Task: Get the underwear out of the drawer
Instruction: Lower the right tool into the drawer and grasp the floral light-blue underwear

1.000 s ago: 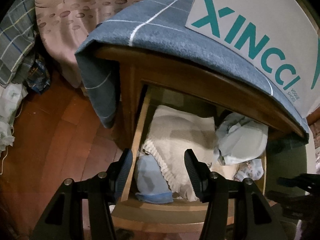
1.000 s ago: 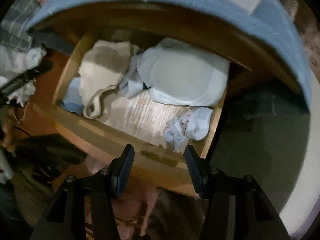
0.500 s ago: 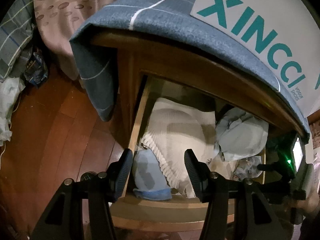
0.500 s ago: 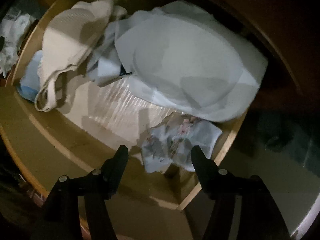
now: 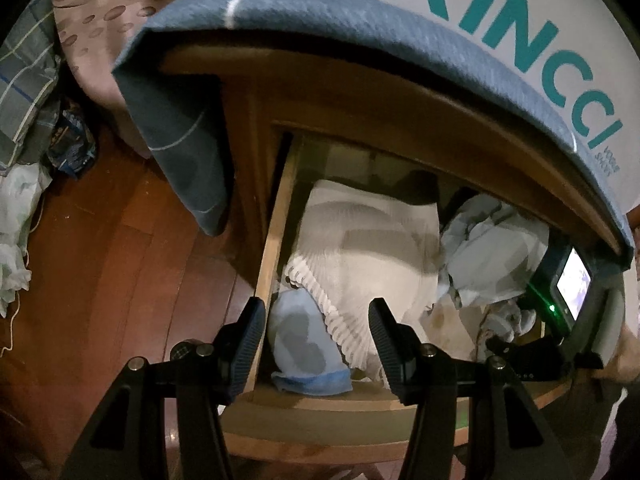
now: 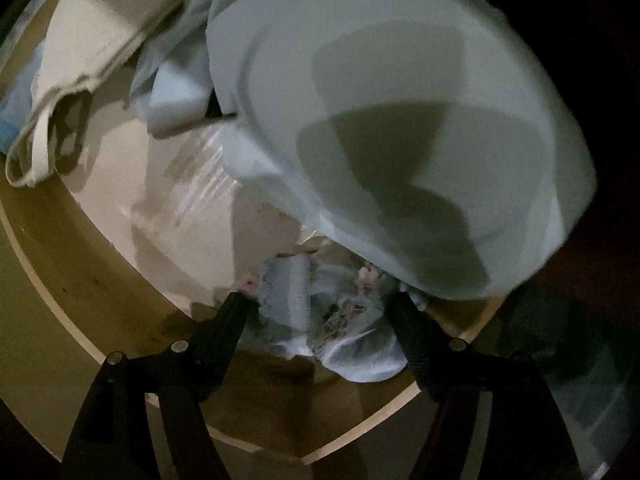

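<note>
The wooden drawer point(image 5: 276, 240) stands pulled open and holds several garments. A small floral light-blue underwear point(image 6: 320, 320) lies crumpled in the drawer's front right corner. My right gripper point(image 6: 320, 304) is open, down inside the drawer, with a finger on each side of that underwear. The underwear also shows in the left wrist view point(image 5: 504, 320), with the right gripper point(image 5: 496, 346) over it. My left gripper point(image 5: 316, 332) is open and empty above the drawer's front left, over a pale blue garment point(image 5: 304, 344) and a cream ribbed one point(image 5: 368, 260).
A large pale grey-blue garment point(image 6: 400, 120) lies just behind the floral underwear. The drawer's front wall point(image 6: 100, 320) runs close under my right fingers. A blue cloth point(image 5: 320, 24) and a white XINCCI box point(image 5: 520, 20) sit on the cabinet top. Wooden floor point(image 5: 112, 260) lies to the left.
My right gripper has dropped deep into the drawer until its open fingers straddle the floral underwear. My left gripper has moved slightly closer to the drawer and stays open.
</note>
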`<state>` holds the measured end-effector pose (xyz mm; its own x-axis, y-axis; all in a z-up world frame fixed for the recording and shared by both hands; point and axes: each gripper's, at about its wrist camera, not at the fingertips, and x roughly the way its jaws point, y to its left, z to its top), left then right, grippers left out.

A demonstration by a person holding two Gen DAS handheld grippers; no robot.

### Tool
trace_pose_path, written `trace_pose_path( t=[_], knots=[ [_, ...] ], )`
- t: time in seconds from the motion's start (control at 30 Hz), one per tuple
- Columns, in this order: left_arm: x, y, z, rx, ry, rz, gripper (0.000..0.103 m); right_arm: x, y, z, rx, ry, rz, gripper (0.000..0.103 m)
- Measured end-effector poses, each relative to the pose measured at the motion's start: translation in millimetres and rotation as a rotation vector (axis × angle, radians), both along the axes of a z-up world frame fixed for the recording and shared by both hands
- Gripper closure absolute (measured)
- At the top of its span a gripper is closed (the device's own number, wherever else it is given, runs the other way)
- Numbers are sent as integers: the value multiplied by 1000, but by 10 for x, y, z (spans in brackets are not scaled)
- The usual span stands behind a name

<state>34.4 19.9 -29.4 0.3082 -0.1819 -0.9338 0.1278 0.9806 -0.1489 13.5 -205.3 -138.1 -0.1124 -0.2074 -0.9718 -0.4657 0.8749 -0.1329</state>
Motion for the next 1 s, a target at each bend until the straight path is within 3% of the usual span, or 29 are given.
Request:
trace_pose_path(
  t=[0.3,0.5,0.77,1.0],
  knots=[
    [-6,-31,-4,18,-5,-7,48,-64,120,13,11,85,171,27],
    [-5,-58,-55,37,9,-25,48,-138,93,-45,-36,36,246,33],
    [1,-66,-80,57,14,-24,48,22,12,-132,-22,-4,214,38],
    [13,-34,-93,51,29,-12,48,-60,-31,-75,-2,-4,139,56]
  ],
)
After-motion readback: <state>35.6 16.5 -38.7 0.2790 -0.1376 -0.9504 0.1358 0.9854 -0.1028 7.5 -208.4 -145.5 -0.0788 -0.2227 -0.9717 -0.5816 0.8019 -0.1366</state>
